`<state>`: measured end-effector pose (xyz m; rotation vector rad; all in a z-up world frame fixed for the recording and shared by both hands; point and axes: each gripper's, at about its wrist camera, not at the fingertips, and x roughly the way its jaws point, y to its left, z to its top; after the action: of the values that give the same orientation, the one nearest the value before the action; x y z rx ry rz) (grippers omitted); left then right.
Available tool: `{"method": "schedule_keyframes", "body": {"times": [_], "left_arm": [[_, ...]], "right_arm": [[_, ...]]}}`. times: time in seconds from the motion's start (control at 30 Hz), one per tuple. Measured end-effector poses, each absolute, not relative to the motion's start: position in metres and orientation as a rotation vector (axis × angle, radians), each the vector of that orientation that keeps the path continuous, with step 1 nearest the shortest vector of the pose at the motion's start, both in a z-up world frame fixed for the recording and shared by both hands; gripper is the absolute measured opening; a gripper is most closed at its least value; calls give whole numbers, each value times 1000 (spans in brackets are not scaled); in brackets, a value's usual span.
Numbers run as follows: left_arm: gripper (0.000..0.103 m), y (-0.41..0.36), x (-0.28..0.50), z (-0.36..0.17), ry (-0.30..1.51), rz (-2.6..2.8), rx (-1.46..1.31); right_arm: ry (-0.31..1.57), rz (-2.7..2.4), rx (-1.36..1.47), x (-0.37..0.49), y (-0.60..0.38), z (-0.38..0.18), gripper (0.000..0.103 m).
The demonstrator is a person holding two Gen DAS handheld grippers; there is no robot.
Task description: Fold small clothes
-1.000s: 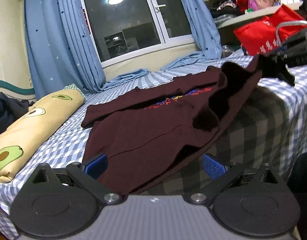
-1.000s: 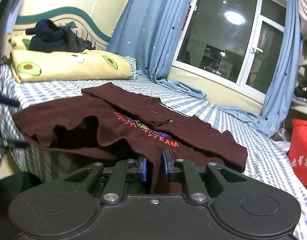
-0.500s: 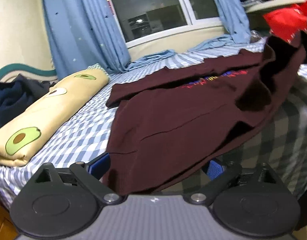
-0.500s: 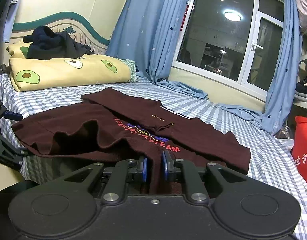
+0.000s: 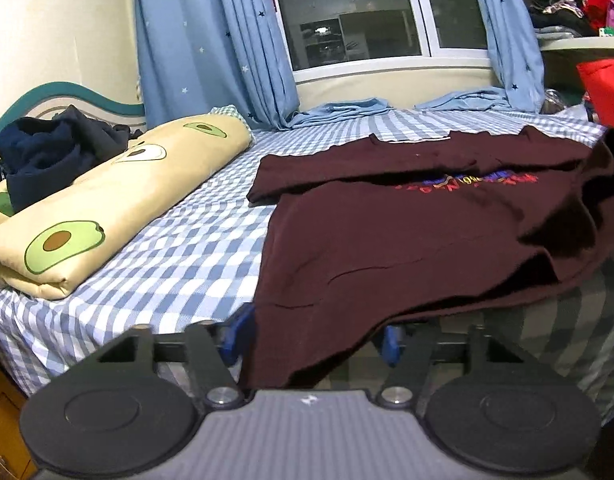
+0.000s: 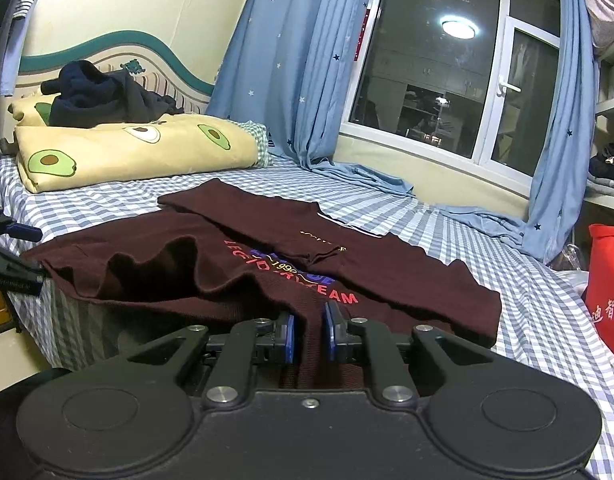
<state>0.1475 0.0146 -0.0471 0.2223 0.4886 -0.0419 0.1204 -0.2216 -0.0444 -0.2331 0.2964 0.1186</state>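
Maroon shirt (image 5: 407,240) lying at bed (image 5: 179,256) edge. Left tool (image 5: 313,338) half-open, jaws just closing around hem; right tool (image 6: 309,334) pinching shirt fabric.

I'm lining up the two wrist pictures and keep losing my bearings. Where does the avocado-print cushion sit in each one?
Left wrist view: the avocado-print cushion lies at the left, left of the maroon shirt.
Right wrist view: the cushion lies at upper left, beyond the shirt.
Shared landmark: the dark navy clothes piled on the cushion's far end.
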Motion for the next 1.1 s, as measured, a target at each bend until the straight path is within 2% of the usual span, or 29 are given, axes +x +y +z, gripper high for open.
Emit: {"method": "schedule_keyframes", "body": {"times": [0.37,0.7,0.77,0.93,1.0,1.1], "left_arm": [[47,6,168,-19,466,-56,261],[41,-3,179,-10,467,-62,266],[41,-3,181,-9,465,-64,266],[40,-4,185,-6,464,-66,269],[40,-5,187,-5,463,-65,272],[40,-6,189,-3,460,-66,279]], "right_arm": [[328,95,-272,111,-217,-66,17],[372,64,-311,104,-209,-96,31],[375,59,-319,104,-206,-102,39],[365,72,-375,101,-191,-121,78],[345,55,-443,101,-180,-130,83],[322,14,-534,104,-170,-139,83]]}}
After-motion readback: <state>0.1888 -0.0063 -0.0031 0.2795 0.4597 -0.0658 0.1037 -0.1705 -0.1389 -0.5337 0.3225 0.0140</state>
